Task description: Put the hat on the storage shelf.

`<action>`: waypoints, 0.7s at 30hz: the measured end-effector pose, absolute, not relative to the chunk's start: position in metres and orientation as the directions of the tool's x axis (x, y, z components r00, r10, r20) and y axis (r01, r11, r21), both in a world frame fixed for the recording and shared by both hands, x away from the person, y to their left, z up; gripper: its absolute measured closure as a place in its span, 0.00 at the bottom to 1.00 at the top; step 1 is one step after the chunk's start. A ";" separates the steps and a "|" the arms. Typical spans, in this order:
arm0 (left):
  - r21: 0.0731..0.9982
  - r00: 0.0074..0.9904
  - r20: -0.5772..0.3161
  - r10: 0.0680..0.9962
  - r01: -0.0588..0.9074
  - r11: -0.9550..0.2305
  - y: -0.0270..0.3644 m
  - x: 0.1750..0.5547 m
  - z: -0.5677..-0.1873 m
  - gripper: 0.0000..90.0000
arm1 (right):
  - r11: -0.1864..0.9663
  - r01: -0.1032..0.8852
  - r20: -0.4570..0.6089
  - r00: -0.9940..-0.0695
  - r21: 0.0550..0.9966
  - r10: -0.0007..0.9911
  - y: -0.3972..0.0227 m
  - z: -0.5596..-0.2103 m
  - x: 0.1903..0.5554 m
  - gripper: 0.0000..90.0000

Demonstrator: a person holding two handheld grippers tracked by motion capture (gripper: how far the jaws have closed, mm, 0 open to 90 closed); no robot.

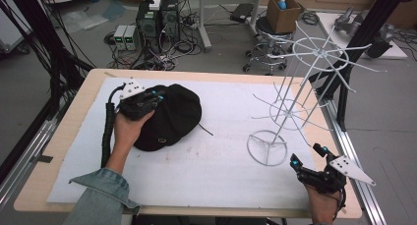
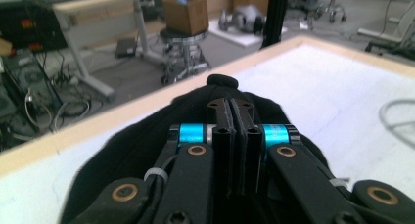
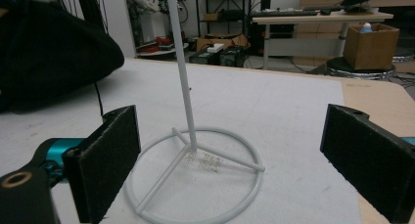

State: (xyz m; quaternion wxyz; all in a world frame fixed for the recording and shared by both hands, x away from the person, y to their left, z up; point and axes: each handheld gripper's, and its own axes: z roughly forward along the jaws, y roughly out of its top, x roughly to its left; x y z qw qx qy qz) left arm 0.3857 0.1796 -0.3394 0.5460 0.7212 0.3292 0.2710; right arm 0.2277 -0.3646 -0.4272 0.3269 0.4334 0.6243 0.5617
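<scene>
— What's that black cap (image 1: 169, 117) made of?
— Matt cloth, soft-looking. The rack (image 1: 295, 95) is thin wire, painted smooth white.
— And the table (image 1: 74, 112)?
— Pale wood at the rim, under a white, slightly rough sheet (image 1: 221, 156). The right gripper (image 3: 230, 155) has coarse black pads (image 3: 115, 155).

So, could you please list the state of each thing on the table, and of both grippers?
Black cap: lying on the white mat, pinched at its near-left edge.
Left gripper: fingers shut on the cap's fabric.
Right gripper: fingers wide open, holding nothing, aimed at the rack's base.
White wire rack: upright on its ring base, arms bare.
White mat: flat on the table, slightly smudged.
</scene>
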 end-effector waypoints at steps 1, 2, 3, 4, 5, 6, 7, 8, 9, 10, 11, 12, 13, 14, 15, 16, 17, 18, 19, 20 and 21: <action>0.971 0.644 0.024 0.765 0.166 -0.171 0.181 0.384 -0.335 0.97 | -0.005 0.173 0.076 -0.411 0.985 0.908 -0.365 -0.427 0.228 0.08; 0.976 0.649 0.021 0.760 0.150 -0.156 0.182 0.382 -0.329 0.97 | -0.001 0.174 0.074 -0.412 0.985 0.908 -0.365 -0.427 0.228 0.08; 0.980 0.653 0.019 0.757 0.138 -0.143 0.183 0.380 -0.324 0.97 | -0.004 0.174 0.077 -0.411 0.985 0.908 -0.364 -0.427 0.228 0.08; 0.983 0.658 0.015 0.753 0.128 -0.132 0.183 0.379 -0.321 0.97 | -0.002 0.172 0.074 -0.411 0.985 0.909 -0.364 -0.427 0.228 0.08; 0.987 0.665 0.012 0.747 0.111 -0.115 0.184 0.377 -0.316 0.97 | -0.002 0.171 0.073 -0.412 0.985 0.908 -0.365 -0.427 0.228 0.08; 0.990 0.672 0.007 0.740 0.098 -0.098 0.185 0.375 -0.312 0.97 | -0.002 0.171 0.073 -0.412 0.985 0.908 -0.365 -0.427 0.228 0.08; 0.993 0.681 0.008 0.732 0.080 -0.085 0.185 0.373 -0.306 0.97 | -0.004 0.171 0.075 -0.411 0.985 0.908 -0.365 -0.427 0.228 0.08; 0.994 0.687 0.011 0.727 0.069 -0.080 0.185 0.372 -0.303 0.97 | -0.004 0.171 0.075 -0.411 0.985 0.908 -0.365 -0.427 0.228 0.08; 0.996 0.694 0.017 0.720 0.054 -0.076 0.185 0.370 -0.298 0.97 | -0.005 0.172 0.076 -0.411 0.985 0.909 -0.365 -0.427 0.227 0.08; 0.996 0.701 0.026 0.713 0.043 -0.078 0.184 0.369 -0.294 0.97 | -0.004 0.172 0.076 -0.411 0.985 0.908 -0.365 -0.427 0.227 0.08; 0.997 0.704 0.033 0.709 0.030 -0.076 0.184 0.367 -0.289 0.97 | -0.004 0.171 0.075 -0.412 0.985 0.908 -0.365 -0.427 0.227 0.08; 0.997 0.707 0.034 0.706 0.026 -0.074 0.184 0.366 -0.286 0.97 | -0.002 0.169 0.073 -0.413 0.986 0.908 -0.365 -0.427 0.228 0.08; 0.998 0.714 0.036 0.699 0.015 -0.067 0.184 0.365 -0.281 0.97 | -0.004 0.171 0.075 -0.411 0.985 0.908 -0.365 -0.427 0.227 0.08; 0.998 0.721 0.042 0.692 0.006 -0.066 0.184 0.365 -0.278 0.97 | -0.004 0.171 0.075 -0.411 0.985 0.908 -0.365 -0.427 0.227 0.08; 0.998 0.726 0.047 0.686 -0.007 -0.061 0.184 0.363 -0.273 0.97 | -0.002 0.167 0.072 -0.412 0.986 0.908 -0.365 -0.427 0.228 0.08; 0.998 0.729 0.054 0.683 -0.016 -0.062 0.185 0.363 -0.270 0.97 | -0.004 0.168 0.074 -0.411 0.986 0.909 -0.365 -0.427 0.228 0.08; 0.998 0.733 0.055 0.678 -0.023 -0.056 0.185 0.362 -0.266 0.97 | -0.004 0.167 0.073 -0.412 0.986 0.908 -0.365 -0.427 0.228 0.08; 0.998 0.737 0.054 0.673 -0.028 -0.049 0.186 0.362 -0.262 0.97 | -0.003 0.166 0.072 -0.411 0.986 0.909 -0.365 -0.427 0.228 0.08; 0.999 0.744 0.054 0.666 -0.036 -0.041 0.187 0.362 -0.256 0.97 | -0.008 0.176 0.081 -0.412 0.984 0.908 -0.365 -0.427 0.227 0.08; 0.999 0.746 0.051 0.664 -0.042 -0.029 0.187 0.362 -0.252 0.97 | -0.006 0.174 0.078 -0.412 0.985 0.908 -0.365 -0.427 0.228 0.08; 0.999 0.748 0.046 0.662 -0.045 -0.019 0.188 0.361 -0.249 0.97 | -0.008 0.172 0.079 -0.412 0.985 0.908 -0.364 -0.427 0.227 0.08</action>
